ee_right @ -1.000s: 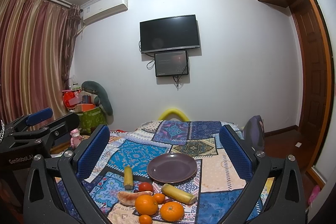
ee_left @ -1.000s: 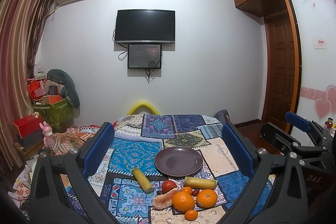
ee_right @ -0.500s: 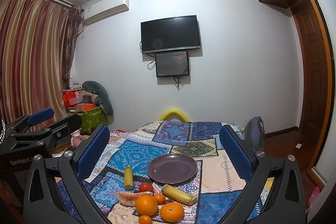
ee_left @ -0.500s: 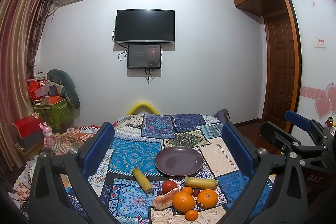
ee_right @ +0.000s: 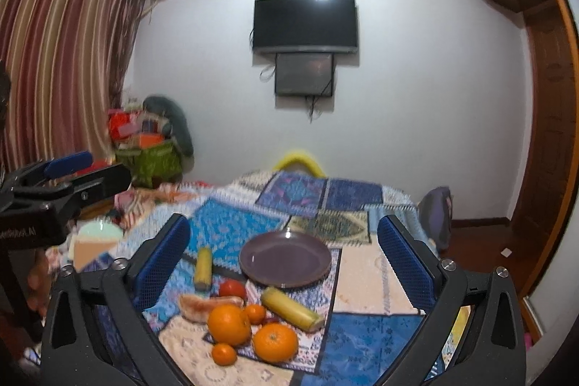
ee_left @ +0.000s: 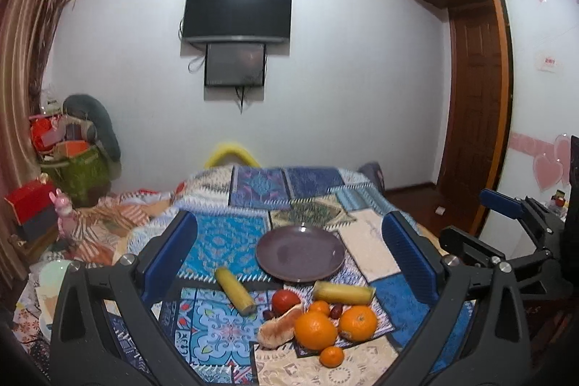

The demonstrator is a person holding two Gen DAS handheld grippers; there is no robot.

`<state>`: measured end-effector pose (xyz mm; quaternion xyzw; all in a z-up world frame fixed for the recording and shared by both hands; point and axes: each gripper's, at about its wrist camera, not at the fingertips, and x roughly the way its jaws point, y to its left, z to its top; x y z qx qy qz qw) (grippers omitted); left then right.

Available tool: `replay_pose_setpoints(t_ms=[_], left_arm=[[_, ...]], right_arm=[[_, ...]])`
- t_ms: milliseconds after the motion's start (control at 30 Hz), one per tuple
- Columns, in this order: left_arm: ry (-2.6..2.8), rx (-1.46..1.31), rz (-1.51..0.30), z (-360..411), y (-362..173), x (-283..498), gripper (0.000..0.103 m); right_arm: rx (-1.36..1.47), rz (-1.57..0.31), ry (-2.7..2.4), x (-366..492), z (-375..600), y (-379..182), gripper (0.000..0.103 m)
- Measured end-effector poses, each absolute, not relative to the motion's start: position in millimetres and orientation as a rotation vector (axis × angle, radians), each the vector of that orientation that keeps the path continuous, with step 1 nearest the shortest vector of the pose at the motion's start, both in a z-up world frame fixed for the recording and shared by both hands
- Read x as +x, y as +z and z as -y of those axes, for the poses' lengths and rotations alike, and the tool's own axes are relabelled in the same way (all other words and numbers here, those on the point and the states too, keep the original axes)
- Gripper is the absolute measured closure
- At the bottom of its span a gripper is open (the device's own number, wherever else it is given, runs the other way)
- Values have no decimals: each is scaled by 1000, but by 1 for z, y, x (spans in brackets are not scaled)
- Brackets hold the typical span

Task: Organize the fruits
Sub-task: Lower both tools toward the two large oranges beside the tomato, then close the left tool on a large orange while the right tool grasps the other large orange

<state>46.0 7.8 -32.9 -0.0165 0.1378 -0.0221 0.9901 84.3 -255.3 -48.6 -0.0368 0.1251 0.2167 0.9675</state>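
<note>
On the quilt:
Plate: lay bare, behind the fruit.
Fruit: oranges, bananas, tomato clustered near plate.
Left gripper: jaws wide apart, empty.
Right gripper: jaws wide apart, empty.

We see dim, bluish indoor light, slight motion blur throughout, ceiling-light glare on the television, and bowed fisheye edges.
</note>
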Motion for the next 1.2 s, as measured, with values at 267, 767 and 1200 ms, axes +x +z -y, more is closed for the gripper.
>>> replay_pose_setpoints(t_ms=[267, 767, 1200], left_arm=[[-42, -26, -427, -18, -81, 85, 0], [-82, -12, -717, -22, -168, 138, 34], [-145, -2, -866, 1, -209, 156, 39]], right_arm=[[-125, -389, 466, 112, 249, -89, 10], [-70, -766, 555, 175, 242, -181, 27], [-34, -914, 594, 201, 237, -219, 30]])
